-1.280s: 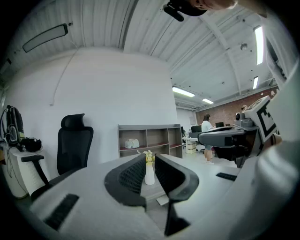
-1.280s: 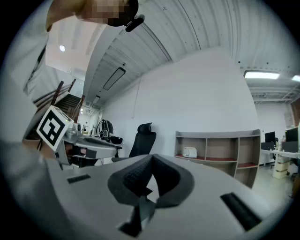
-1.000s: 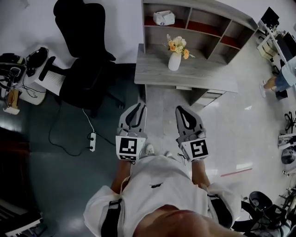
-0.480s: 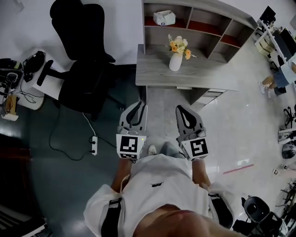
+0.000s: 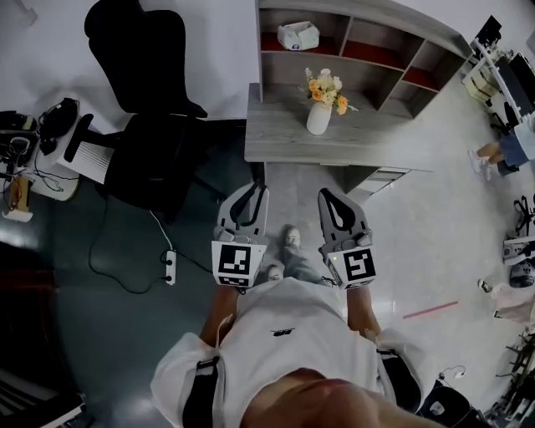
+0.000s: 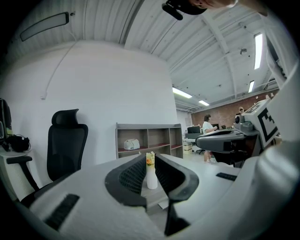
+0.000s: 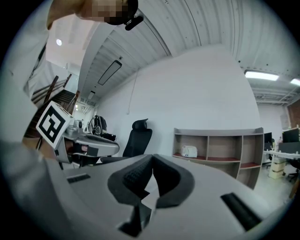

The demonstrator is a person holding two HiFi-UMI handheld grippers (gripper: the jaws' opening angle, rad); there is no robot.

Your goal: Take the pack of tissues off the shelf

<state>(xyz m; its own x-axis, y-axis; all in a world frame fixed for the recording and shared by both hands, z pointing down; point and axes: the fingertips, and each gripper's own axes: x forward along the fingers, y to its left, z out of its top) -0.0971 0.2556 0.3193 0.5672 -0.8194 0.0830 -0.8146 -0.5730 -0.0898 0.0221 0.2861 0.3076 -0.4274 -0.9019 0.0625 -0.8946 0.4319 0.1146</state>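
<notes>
Stepped closer: foot (image 5: 291, 236) now between grippers. Left hand-held gripper (image 5: 251, 192) slightly ajar, empty; right hand-held gripper (image 5: 326, 196) closed, empty. Pack of tissues (image 5: 298, 35) in shelf (image 5: 368, 23) top-left compartment, well apart. Open wide, reach over worktop (image 5: 284, 134), clear vase (image 5: 318, 117).

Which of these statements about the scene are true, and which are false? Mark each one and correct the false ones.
1. The pack of tissues lies in the left compartment of the shelf. True.
2. The vase of flowers stands on the floor. False: it stands on the desk, in front of the shelf.
3. The left gripper holds the pack of tissues. False: its jaws stand slightly apart on nothing, well short of the shelf.
4. A black chair stands to the left of the desk. True.
</notes>
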